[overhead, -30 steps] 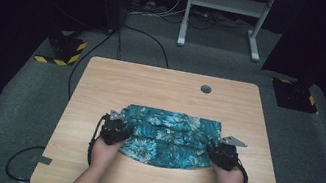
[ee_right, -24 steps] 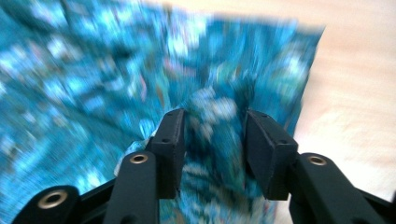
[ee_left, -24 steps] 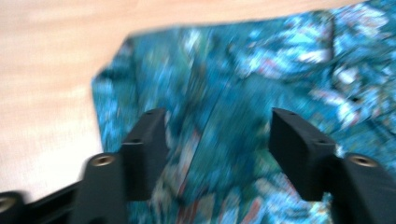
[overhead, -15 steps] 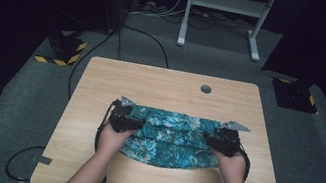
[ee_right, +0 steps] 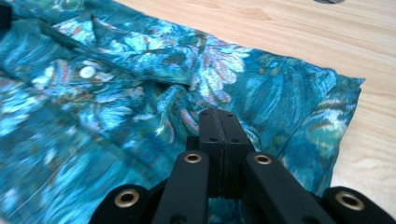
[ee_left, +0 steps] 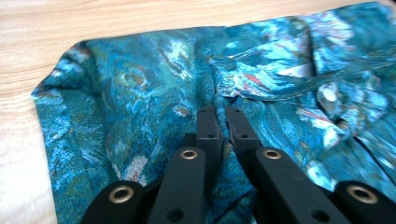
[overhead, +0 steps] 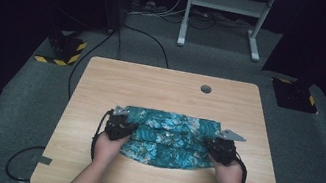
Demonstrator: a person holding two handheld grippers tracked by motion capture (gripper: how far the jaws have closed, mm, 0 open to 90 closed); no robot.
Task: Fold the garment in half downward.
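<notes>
A teal flower-patterned shirt point(overhead: 168, 138) lies folded in a long band across the wooden table point(overhead: 162, 86). My left gripper point(overhead: 120, 123) is at its left end and my right gripper point(overhead: 220, 145) at its right end. Both sets of jaws have just been closing. In the left gripper view the jaws point(ee_left: 223, 114) pinch a ridge of the shirt point(ee_left: 140, 93) between them. In the right gripper view the jaws point(ee_right: 219, 116) are pressed together on the shirt point(ee_right: 116, 93), whose fabric bunches at their tips. A white button point(ee_right: 87, 72) lies farther in.
A round cable hole point(overhead: 206, 88) sits in the table's far half. On the floor are striped black boxes at the left point(overhead: 64, 49) and right point(overhead: 297, 95), and a white frame point(overhead: 226, 11) behind. Cables trail on the carpet.
Both grippers went a little farther from the person onto the shirt's ends, then drew slightly back. The shirt's ends look gathered under them.
</notes>
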